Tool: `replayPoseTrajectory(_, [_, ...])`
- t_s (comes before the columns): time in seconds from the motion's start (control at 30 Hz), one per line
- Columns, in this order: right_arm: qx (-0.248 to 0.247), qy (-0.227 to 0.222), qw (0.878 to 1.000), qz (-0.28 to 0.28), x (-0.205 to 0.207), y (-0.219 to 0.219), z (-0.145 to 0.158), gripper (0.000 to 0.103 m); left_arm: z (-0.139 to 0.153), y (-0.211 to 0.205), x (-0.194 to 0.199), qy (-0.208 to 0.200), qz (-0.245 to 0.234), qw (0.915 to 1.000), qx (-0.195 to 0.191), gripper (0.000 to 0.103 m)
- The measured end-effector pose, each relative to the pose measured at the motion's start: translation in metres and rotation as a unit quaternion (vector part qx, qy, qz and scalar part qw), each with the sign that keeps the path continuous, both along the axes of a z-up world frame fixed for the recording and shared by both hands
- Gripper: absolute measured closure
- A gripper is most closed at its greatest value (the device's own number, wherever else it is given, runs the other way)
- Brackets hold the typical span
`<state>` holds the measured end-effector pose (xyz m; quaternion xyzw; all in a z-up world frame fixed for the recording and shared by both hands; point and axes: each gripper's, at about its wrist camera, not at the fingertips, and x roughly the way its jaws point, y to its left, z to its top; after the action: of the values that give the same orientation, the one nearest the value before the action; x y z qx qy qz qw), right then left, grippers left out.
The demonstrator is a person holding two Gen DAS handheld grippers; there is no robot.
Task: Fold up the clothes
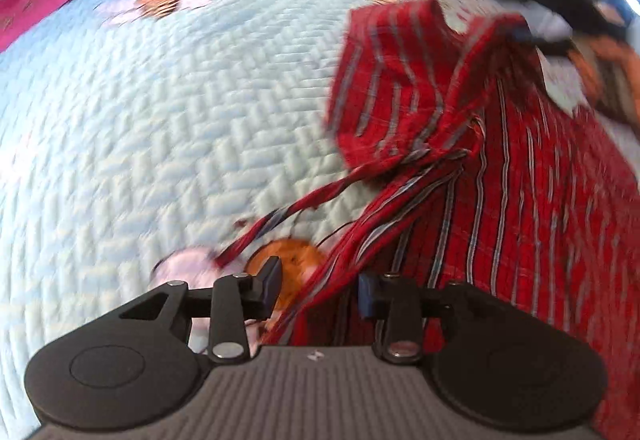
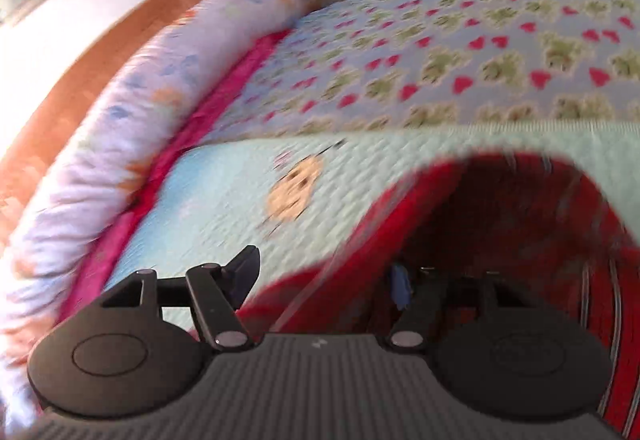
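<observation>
A bedroom: a quilted pale-blue bedspread (image 1: 168, 112) with cartoon prints covers the bed, a rolled floral blanket (image 2: 132, 108) along its far-left edge. Toward the right lies the red striped garment (image 1: 500, 168), thin woven cloth, rumpled, one flap raised and a tie string trailing. The left gripper (image 1: 318, 290) stands parted, the hem passing loosely between its jaws, unpinched. The right gripper (image 2: 324, 280) is spread wide too, red fabric billowing over its right finger, not clamped. Light, limp and easily slipping, the garment would probably be best pinched at hems or corners.
</observation>
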<state>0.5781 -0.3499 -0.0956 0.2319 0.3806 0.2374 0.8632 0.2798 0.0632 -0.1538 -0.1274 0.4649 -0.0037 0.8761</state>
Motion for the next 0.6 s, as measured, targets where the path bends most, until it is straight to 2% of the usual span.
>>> replayPoseTrajectory(0.1, [0.050,0.011,0.999,0.002,-0.068,-0.018,0.004,0.033,0.010,0.002,-0.023,-0.007,0.013,0.9999,0.000,0.063])
replayPoseTrajectory(0.17, [0.047,0.020,0.999,-0.014,-0.116,-0.040,0.003,0.033,0.015,-0.003,-0.034,-0.007,0.008,0.9999,0.009,0.063])
replayPoseTrajectory(0.23, [0.015,0.016,0.998,-0.053,-0.167,-0.070,0.007,0.033,0.020,-0.017,-0.044,-0.010,-0.009,0.9998,0.015,0.063])
replayPoseTrajectory(0.3, [-0.053,0.007,0.992,-0.115,-0.206,-0.111,0.008,0.032,0.027,-0.042,-0.048,-0.018,-0.038,0.9990,0.018,0.063])
replayPoseTrajectory(0.33, [-0.078,0.008,0.986,-0.147,-0.219,-0.131,0.006,0.032,0.030,-0.056,-0.050,-0.021,-0.053,0.9982,0.018,0.063])
replayPoseTrajectory(0.37, [-0.081,0.014,0.980,-0.183,-0.229,-0.157,0.003,0.031,0.033,-0.075,-0.049,-0.024,-0.074,0.9968,0.018,0.063])
replayPoseTrajectory(0.47, [-0.065,0.022,0.951,-0.302,-0.259,-0.236,-0.006,0.031,0.040,-0.131,-0.045,-0.037,-0.127,0.9911,0.014,0.063])
replayPoseTrajectory(0.57, [-0.044,0.023,0.922,-0.383,-0.280,-0.302,-0.014,0.027,0.045,-0.179,-0.026,-0.047,-0.156,0.9865,0.014,0.060])
replayPoseTrajectory(0.6, [-0.041,0.032,0.915,-0.400,-0.282,-0.321,-0.019,0.027,0.045,-0.190,-0.015,-0.044,-0.150,0.9875,0.020,0.060])
